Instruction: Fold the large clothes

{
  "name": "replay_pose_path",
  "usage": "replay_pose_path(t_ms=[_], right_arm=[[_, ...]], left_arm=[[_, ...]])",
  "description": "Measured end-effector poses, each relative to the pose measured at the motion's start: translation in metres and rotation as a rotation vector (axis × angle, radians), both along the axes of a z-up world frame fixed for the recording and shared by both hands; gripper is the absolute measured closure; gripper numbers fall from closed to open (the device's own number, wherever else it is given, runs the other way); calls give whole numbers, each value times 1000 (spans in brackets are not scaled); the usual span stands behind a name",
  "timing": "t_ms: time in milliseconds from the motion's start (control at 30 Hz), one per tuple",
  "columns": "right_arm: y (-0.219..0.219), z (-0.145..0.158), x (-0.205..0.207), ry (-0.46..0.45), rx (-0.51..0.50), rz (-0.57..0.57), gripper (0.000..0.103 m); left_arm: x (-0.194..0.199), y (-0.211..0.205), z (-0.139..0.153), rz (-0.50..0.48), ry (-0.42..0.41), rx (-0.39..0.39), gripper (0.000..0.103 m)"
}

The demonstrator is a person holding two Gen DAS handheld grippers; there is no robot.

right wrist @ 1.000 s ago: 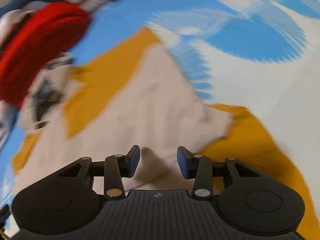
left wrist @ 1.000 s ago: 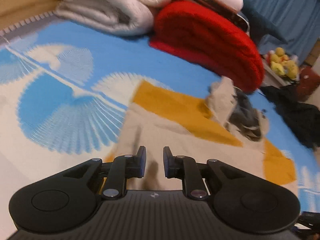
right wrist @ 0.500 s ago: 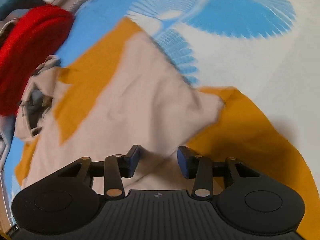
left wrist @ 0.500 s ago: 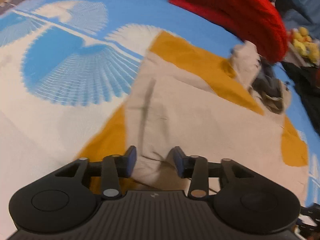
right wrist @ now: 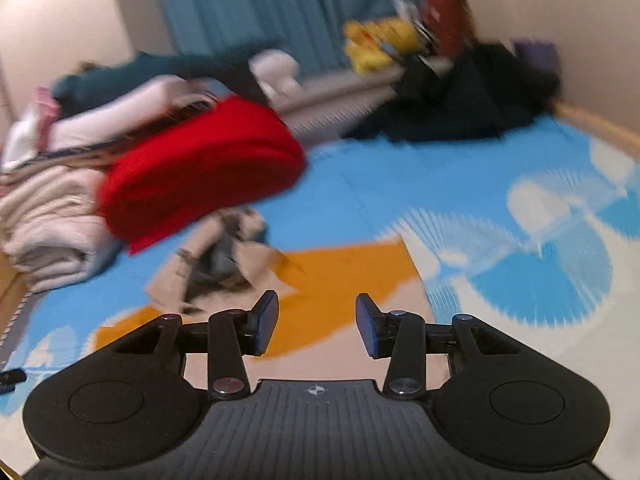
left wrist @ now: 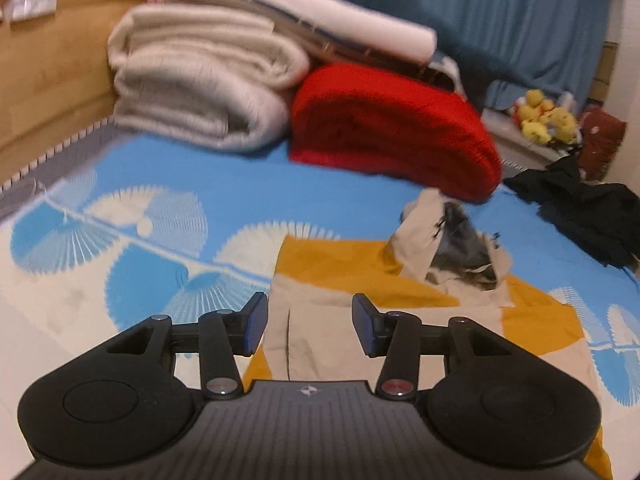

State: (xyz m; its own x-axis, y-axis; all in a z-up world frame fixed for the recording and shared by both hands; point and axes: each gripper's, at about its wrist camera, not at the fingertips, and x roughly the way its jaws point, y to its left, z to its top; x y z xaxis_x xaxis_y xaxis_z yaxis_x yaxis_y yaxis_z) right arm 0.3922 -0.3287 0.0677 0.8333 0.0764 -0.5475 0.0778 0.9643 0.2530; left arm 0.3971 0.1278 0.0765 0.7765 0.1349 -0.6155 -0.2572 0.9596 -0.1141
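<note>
A beige and mustard-yellow hooded garment (left wrist: 360, 280) lies spread flat on the blue and white patterned bed cover (left wrist: 160, 208), its hood (left wrist: 452, 240) bunched up at the far end. It also shows in the right wrist view (right wrist: 344, 272), blurred. My left gripper (left wrist: 310, 326) is open and empty, just above the garment's near edge. My right gripper (right wrist: 316, 326) is open and empty, above the garment's near part.
A folded red blanket (left wrist: 392, 128) and a stack of beige blankets (left wrist: 200, 80) sit at the far side of the bed. A dark pile of clothes (left wrist: 588, 208) lies at the far right. Yellow plush toys (left wrist: 548, 116) and a blue curtain (left wrist: 500, 20) are behind.
Both grippers have opened wider and tilted up from looking down at the garment to looking across the bed. The garment lies flat, held by neither.
</note>
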Motion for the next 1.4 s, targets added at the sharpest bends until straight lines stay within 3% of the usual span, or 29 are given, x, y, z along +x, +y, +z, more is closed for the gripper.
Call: replay_pose_path(t_ms=[167,267,433,567,700,800,900,1000,1100,1167,1300,1400], right_arm=[[-1,21,-30,-65,5,54,57],[-4,31,-50,-83,21,72,57],[-8,47,-83,-147,38,95,57],[-13,56,-96,-186,58,115,57],[-22,62,-105,-223,43,131,53],[-36,65,-105,-235,60,114,53],[-49,67,-102,-242,64,88,53],[-64,66,-99,-246,78,53,53],[-74,63,-92,-225,99,14,53],[-78,60,-87,-214,112,-6,53],[-74,51,-76,-193,80,-13,53],[-66,39,-64,-143,7,4,55]], left_arm=[[-72,-10,29,-6,-63,114,52],[-134,-16,48,49,-66,116,51],[-240,-65,90,62,-50,188,50],[-286,-116,144,-6,-131,156,46],[-297,-163,208,-81,-266,109,34],[-288,-190,245,-120,-334,46,27],[-266,-220,262,-184,-417,126,19],[-223,-232,258,-216,-414,139,19],[-160,-233,233,-232,-363,158,22],[-108,-228,204,-234,-313,194,33],[-14,-206,139,-254,-192,197,83],[50,-186,91,-254,-102,166,88]])
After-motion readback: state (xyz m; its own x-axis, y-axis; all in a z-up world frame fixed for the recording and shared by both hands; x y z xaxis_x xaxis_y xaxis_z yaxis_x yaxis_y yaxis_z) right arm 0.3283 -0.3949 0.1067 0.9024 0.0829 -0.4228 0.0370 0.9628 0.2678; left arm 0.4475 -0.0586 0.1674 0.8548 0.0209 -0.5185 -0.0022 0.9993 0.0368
